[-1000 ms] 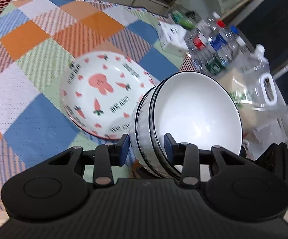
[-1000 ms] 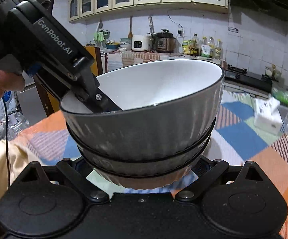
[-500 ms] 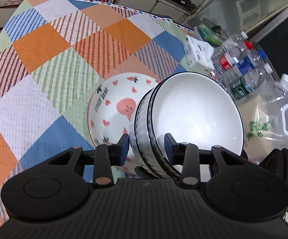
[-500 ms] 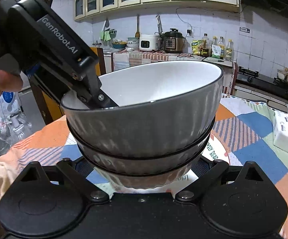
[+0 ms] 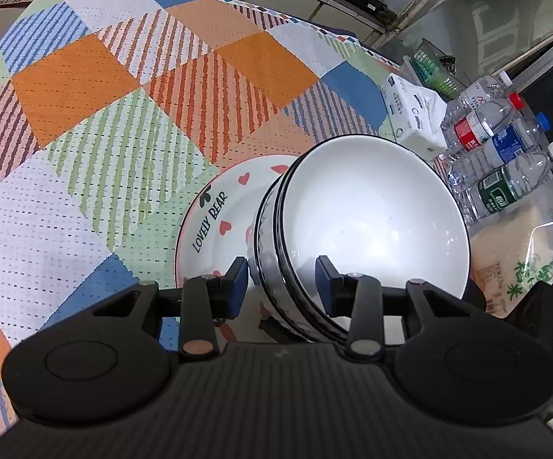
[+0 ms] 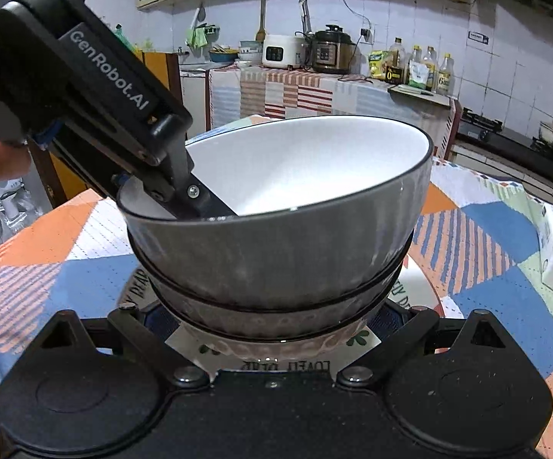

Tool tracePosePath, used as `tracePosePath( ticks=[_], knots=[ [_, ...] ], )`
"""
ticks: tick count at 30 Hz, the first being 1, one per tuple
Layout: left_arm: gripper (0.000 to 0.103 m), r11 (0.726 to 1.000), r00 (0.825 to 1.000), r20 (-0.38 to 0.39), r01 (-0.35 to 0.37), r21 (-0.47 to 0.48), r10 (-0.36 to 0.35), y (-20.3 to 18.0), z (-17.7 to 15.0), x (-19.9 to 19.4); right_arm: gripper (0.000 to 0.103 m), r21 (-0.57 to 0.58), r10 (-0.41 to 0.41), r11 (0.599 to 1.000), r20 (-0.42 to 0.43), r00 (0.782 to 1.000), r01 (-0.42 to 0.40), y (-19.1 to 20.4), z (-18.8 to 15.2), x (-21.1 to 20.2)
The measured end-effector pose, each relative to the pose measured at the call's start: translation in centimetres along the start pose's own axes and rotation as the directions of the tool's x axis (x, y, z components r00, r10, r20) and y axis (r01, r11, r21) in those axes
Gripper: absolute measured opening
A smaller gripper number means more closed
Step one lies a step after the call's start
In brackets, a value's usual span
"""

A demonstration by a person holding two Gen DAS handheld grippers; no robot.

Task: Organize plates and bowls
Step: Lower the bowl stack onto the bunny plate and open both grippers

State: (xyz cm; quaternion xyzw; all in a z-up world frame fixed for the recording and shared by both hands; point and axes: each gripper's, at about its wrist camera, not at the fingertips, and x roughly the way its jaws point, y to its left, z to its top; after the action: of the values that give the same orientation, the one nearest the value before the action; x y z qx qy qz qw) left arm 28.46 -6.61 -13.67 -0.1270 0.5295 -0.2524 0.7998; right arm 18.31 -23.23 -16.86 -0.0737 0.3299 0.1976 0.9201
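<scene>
A stack of grey ribbed bowls with white insides is held over a white plate printed with hearts and "LOVELY BEAR" on the checked tablecloth. My left gripper is shut on the stack's near rim, one finger inside the top bowl. In the right wrist view the stack fills the middle, just above the plate. My right gripper sits around the stack's base with its fingers spread wide; the fingertips are hidden under the bowls.
A tissue pack, several plastic water bottles and a clear bag of grain lie at the table's right edge. The checked cloth stretches left and far. A kitchen counter with appliances stands behind.
Both grippers have carried the bowl stack over the printed plate and lowered it. The plate is now mostly covered by the stack.
</scene>
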Motion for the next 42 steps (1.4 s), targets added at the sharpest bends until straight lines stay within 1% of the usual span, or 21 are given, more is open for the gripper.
tracePosePath(
  ticks=[2,5,7,13,18,24,27,30,33,37,42],
  knots=[
    [0.036,1.0,1.0,-0.006,-0.001,0.0,0.001,0.0,-0.1,0.2,0.099,-0.001,0.0,1.0,-0.006,1.0,0.0,-0.2,0.0,0.2],
    [0.036,1.0,1.0,-0.007,-0.001,-0.003,0.001,0.0,-0.2,0.7,0.099,-0.032,-0.025,0.999,-0.009,1.0,0.024,0.1,-0.1,0.3],
    [0.036,1.0,1.0,0.001,-0.001,-0.006,0.001,-0.1,-0.3,0.8,0.099,-0.026,-0.021,0.999,-0.022,1.0,0.02,-0.1,-0.2,0.4],
    [0.036,1.0,1.0,0.005,-0.022,0.011,0.022,-0.6,-0.5,0.7,0.099,-0.023,-0.019,1.0,-0.017,1.0,0.018,-0.2,-0.3,0.4],
    [0.037,0.999,0.999,0.022,-0.029,0.014,0.029,-0.9,-0.7,0.7,0.099,0.007,-0.019,1.0,-0.024,1.0,0.019,-0.5,0.0,0.7],
    [0.04,0.999,1.0,0.019,-0.001,-0.035,0.002,-0.4,-0.7,1.0,0.099,0.046,-0.022,0.999,-0.038,0.999,0.024,-0.6,0.2,1.1],
    [0.04,0.997,1.0,0.014,0.02,-0.078,-0.019,0.1,-0.7,1.2,0.099,0.059,-0.038,0.997,-0.043,0.998,0.04,-0.5,0.3,1.1],
    [0.042,0.995,1.0,0.012,0.03,-0.098,-0.029,0.3,-0.8,1.2,0.099,0.067,-0.05,0.996,-0.061,0.997,0.055,-0.3,0.3,1.1],
    [0.042,0.995,1.0,0.019,0.018,-0.097,-0.017,0.1,-0.9,1.2,0.099,0.081,-0.07,0.994,-0.093,0.993,0.078,-0.2,0.3,1.1],
    [0.042,0.998,0.999,0.039,-0.023,-0.054,0.025,-1.0,-1.4,0.9,0.099,0.064,-0.11,0.991,-0.132,0.985,0.12,0.5,0.4,0.4],
    [0.044,0.996,0.996,0.065,-0.062,-0.068,0.066,-1.7,-1.9,0.4,0.099,0.098,-0.14,0.983,-0.15,0.979,0.156,0.9,0.3,-1.1]
  ],
)
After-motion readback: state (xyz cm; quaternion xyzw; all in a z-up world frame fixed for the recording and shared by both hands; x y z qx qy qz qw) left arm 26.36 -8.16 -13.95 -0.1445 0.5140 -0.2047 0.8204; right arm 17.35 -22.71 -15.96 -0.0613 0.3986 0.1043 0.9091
